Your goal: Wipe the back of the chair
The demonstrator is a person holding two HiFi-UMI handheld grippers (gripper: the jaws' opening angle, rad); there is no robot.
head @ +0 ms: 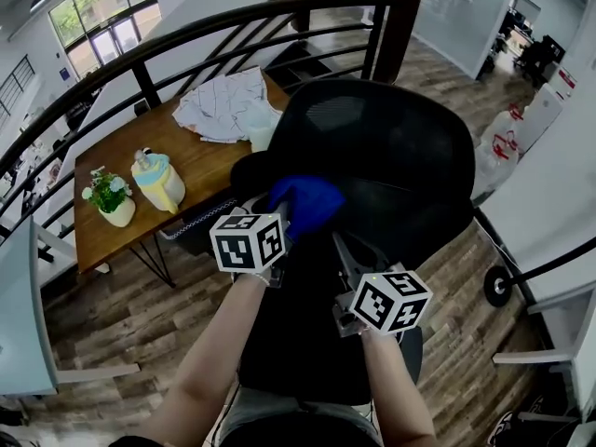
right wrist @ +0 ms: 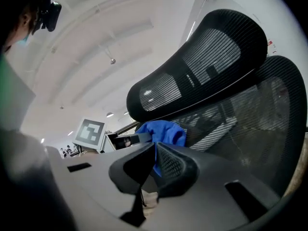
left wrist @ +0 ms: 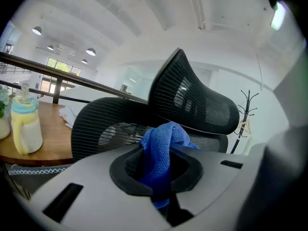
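A black mesh office chair fills the middle of the head view, its back (head: 400, 156) turned toward me. My left gripper (head: 284, 214) is shut on a bunched blue cloth (head: 307, 203) that lies against the left part of the backrest. In the left gripper view the cloth (left wrist: 161, 148) sticks up between the jaws, with the backrest (left wrist: 106, 119) and headrest (left wrist: 192, 95) just beyond. My right gripper (head: 343, 248) is lower, near the middle of the backrest, shut and holding nothing. The right gripper view shows its jaws (right wrist: 155, 162) together, the cloth (right wrist: 161, 131) behind them.
Left of the chair, a wooden table (head: 200, 161) carries a yellow bottle (head: 158, 180), a small potted plant (head: 112, 198) and crumpled white fabric (head: 228, 105). A curved black railing (head: 186, 35) runs behind. A white desk (head: 19, 315) is at far left.
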